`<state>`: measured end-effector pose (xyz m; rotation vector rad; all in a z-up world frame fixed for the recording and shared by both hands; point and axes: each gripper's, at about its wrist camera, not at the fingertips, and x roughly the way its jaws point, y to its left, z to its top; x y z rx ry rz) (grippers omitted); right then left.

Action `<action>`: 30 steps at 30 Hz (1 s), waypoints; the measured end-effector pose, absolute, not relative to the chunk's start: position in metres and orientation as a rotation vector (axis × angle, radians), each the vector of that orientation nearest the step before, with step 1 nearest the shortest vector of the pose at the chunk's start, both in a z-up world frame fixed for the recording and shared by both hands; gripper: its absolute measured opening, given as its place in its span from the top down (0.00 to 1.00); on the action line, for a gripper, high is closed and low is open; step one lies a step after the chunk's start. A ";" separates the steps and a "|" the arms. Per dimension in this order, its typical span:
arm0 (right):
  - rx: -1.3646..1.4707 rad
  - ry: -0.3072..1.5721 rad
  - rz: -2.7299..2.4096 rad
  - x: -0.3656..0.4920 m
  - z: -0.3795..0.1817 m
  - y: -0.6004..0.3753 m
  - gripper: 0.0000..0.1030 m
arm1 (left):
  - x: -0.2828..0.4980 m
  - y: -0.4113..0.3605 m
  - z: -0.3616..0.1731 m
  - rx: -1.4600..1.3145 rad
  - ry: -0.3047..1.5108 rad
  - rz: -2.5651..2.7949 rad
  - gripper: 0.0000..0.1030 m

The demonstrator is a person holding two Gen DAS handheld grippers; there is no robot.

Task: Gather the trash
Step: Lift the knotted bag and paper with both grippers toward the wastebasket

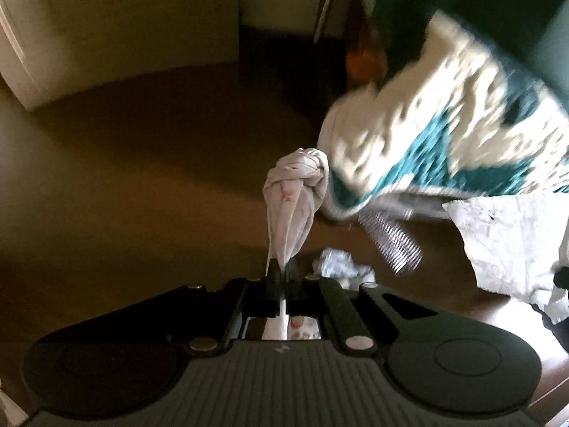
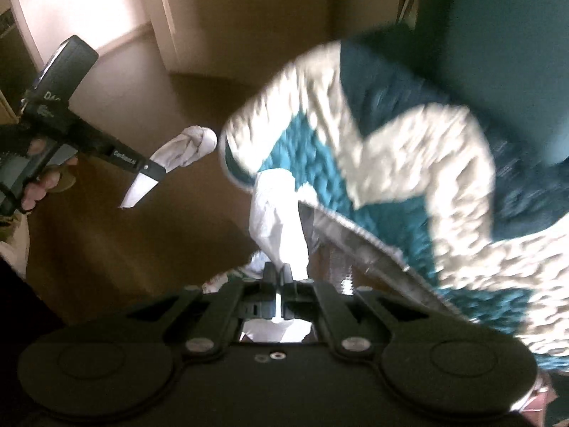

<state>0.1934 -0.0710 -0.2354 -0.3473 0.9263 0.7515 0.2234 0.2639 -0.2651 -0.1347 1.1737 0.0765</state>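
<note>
Left hand-held gripper (image 1: 281, 267): jaws fully closed, pinching the thin tail of a knotted white bag (image 1: 302, 192). The knot sits above the fingertips, the bag hanging off the floor (image 1: 142, 149). Faint pink marks on the plastic. A strip of the same white plastic runs back between the fingers toward the camera.

Right hand-held gripper (image 2: 279, 274): jaws also fully closed, clamped on white plastic sheet (image 2: 277, 220) that rises from the fingertips up to the lower edge of a teal-and-cream patterned rug (image 2: 391, 163). Cannot tell whether this sheet is part of the same bag.

From the right wrist view, my left hand (image 2: 39, 178) shows at the left edge, wrapped around the gripper handle; the knotted bag sticks out beyond its tip, just beside the rug's edge.

Rug is blurred in both views. In the left wrist view a coiled metal spring (image 1: 394, 245) shows just under its lower edge, with crumpled white paper (image 1: 508, 245) at the right and a small crumpled wad (image 1: 338, 263) lying on the floor near my left fingertips.

Brown floor, cream walls behind.
</note>
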 end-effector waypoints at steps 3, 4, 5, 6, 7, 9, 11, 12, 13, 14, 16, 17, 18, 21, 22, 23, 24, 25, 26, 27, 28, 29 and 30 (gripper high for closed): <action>-0.339 0.864 0.737 0.179 -0.199 -0.082 1.00 | 0.216 0.253 -0.222 -0.114 1.099 0.071 0.98; -0.339 0.842 0.737 0.175 -0.188 -0.085 1.00 | 0.210 0.247 -0.215 -0.107 1.079 0.067 0.98; -0.339 0.819 0.737 0.170 -0.176 -0.089 1.00 | 0.208 0.243 -0.199 -0.101 1.057 0.060 0.98; -0.345 0.797 0.736 0.165 -0.164 -0.092 1.00 | 0.206 0.239 -0.188 -0.098 1.039 0.055 0.98; -0.351 0.771 0.737 0.160 -0.152 -0.095 1.00 | 0.202 0.234 -0.173 -0.092 1.016 0.051 0.98; -0.362 0.729 0.733 0.153 -0.131 -0.101 1.00 | 0.196 0.226 -0.151 -0.082 0.984 0.048 0.98; -0.365 0.694 0.725 0.147 -0.112 -0.108 1.00 | 0.190 0.212 -0.131 -0.073 0.955 0.044 0.98; -0.364 0.676 0.720 0.144 -0.101 -0.112 1.00 | 0.187 0.207 -0.121 -0.067 0.942 0.041 0.98; -0.364 0.657 0.716 0.142 -0.091 -0.116 1.00 | 0.183 0.202 -0.108 -0.059 0.926 0.036 0.98; -0.362 0.638 0.713 0.139 -0.082 -0.120 1.00 | 0.181 0.197 -0.098 -0.053 0.914 0.033 0.98; -0.367 0.594 0.704 0.134 -0.064 -0.127 1.00 | 0.175 0.187 -0.077 -0.048 0.887 0.025 0.98; -0.370 0.571 0.697 0.131 -0.054 -0.131 1.00 | 0.173 0.181 -0.067 -0.048 0.872 0.019 0.98; -0.366 0.546 0.691 0.130 -0.045 -0.135 1.00 | 0.172 0.175 -0.059 -0.047 0.857 0.015 0.98; -0.339 0.479 0.662 0.130 -0.016 -0.150 1.00 | 0.171 0.163 -0.032 -0.076 0.807 -0.002 0.98; -0.326 0.457 0.651 0.132 -0.006 -0.155 1.00 | 0.172 0.159 -0.023 -0.087 0.789 -0.009 0.98; -0.318 0.435 0.640 0.134 0.003 -0.159 1.00 | 0.174 0.155 -0.015 -0.088 0.774 -0.010 0.98; -0.312 0.410 0.625 0.135 0.016 -0.164 1.00 | 0.177 0.150 -0.007 -0.082 0.758 -0.011 0.98; -0.307 0.388 0.614 0.137 0.026 -0.167 1.00 | 0.180 0.143 0.004 -0.077 0.738 -0.015 0.98; -0.304 0.367 0.605 0.141 0.036 -0.170 1.00 | 0.182 0.139 0.013 -0.076 0.724 -0.020 0.98; -0.302 0.347 0.591 0.145 0.047 -0.174 1.00 | 0.186 0.133 0.024 -0.074 0.708 -0.025 0.98; -0.300 0.332 0.580 0.149 0.055 -0.177 1.00 | 0.191 0.126 0.032 -0.070 0.694 -0.031 0.98; -0.298 0.316 0.569 0.153 0.064 -0.178 1.00 | 0.195 0.121 0.041 -0.064 0.680 -0.037 0.98; -0.296 0.298 0.555 0.159 0.074 -0.180 1.00 | 0.200 0.114 0.051 -0.055 0.663 -0.044 0.98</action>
